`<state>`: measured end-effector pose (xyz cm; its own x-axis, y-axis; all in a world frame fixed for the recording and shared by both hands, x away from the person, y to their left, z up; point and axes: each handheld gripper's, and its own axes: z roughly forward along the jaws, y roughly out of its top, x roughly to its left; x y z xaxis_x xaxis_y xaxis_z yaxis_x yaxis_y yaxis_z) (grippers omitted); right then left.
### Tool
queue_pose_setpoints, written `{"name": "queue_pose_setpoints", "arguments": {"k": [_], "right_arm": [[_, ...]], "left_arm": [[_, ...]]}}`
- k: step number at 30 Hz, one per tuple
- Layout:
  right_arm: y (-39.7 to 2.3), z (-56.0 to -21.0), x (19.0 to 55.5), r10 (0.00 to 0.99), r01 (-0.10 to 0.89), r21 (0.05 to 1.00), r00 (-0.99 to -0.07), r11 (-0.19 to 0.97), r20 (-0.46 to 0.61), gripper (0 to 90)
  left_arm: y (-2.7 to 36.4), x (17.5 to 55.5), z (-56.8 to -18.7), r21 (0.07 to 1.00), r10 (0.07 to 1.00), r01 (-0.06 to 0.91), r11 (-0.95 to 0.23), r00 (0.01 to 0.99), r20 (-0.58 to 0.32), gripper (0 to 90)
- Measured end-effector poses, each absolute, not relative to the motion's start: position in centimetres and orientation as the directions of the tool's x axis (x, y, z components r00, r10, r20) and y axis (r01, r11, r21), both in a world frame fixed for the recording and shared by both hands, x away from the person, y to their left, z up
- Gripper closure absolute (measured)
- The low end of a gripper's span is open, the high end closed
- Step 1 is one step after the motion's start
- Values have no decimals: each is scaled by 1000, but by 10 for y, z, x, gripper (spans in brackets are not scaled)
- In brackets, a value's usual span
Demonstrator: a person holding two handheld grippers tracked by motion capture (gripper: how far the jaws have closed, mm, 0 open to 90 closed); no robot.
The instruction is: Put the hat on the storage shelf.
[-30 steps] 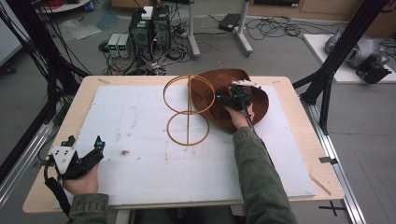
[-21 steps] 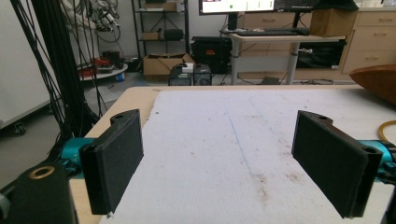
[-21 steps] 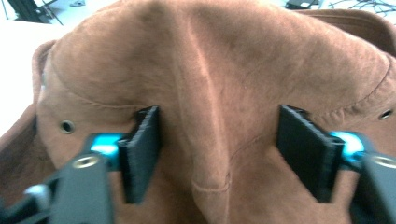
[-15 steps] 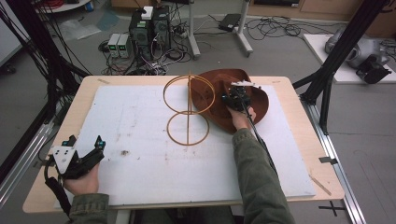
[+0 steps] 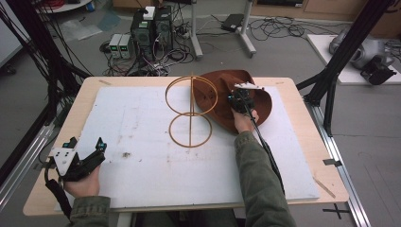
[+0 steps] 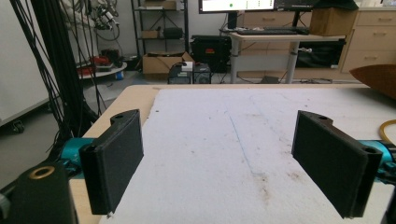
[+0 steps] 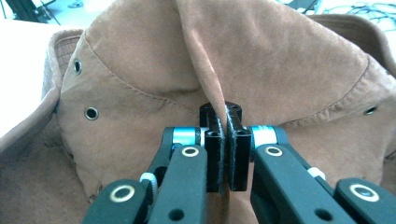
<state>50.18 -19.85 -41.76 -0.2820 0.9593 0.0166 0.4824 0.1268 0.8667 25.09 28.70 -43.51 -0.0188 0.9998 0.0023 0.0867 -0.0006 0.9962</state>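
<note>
A lab room with cable runs, computer boxes and desks lay beyond the table (image 5: 302,156), a pale wooden top covered almost to its edges by a white, slightly stained sheet (image 5: 142,142). The hat (image 5: 262,101), brown and soft, sat near the far right corner of the table, its left side touching or just behind the stand (image 5: 190,109), a thin golden wire frame of two rings on an upright rod.

The right gripper (image 7: 227,154) had just been closing, and in the right gripper view its jaws stood clamped on a raised fold of the hat's crown, the cloth pinched thin between the pads. The left gripper (image 6: 229,163) rested near the table's near left corner, jaws wide apart with nothing between them.

The step in hand looked like lifting the hat, probably toward the stand. To do it well, the grip would want to stay firm on the fold, since so little cloth was caught and the fabric could slide out. A slow, straight lift would keep the floppy brim from dragging on the wire stand, which looked light and easy to tip.

The hat's material read as brushed, suede-like cloth with stitched seams and small metal eyelets; it creased and sagged freely. The pads were black and matte, the sheet foam-like and scuffed.
</note>
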Motion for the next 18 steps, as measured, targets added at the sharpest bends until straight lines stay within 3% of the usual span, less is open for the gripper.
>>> {"name": "queue_pose_setpoints", "arguments": {"k": [18], "right_arm": [[-208, -407, 488, 970, 372, 922, -241, 110, -19, 881]], "left_arm": [[288, 250, -435, 996, 1000, 85, 6, -19, -4, 171]]}}
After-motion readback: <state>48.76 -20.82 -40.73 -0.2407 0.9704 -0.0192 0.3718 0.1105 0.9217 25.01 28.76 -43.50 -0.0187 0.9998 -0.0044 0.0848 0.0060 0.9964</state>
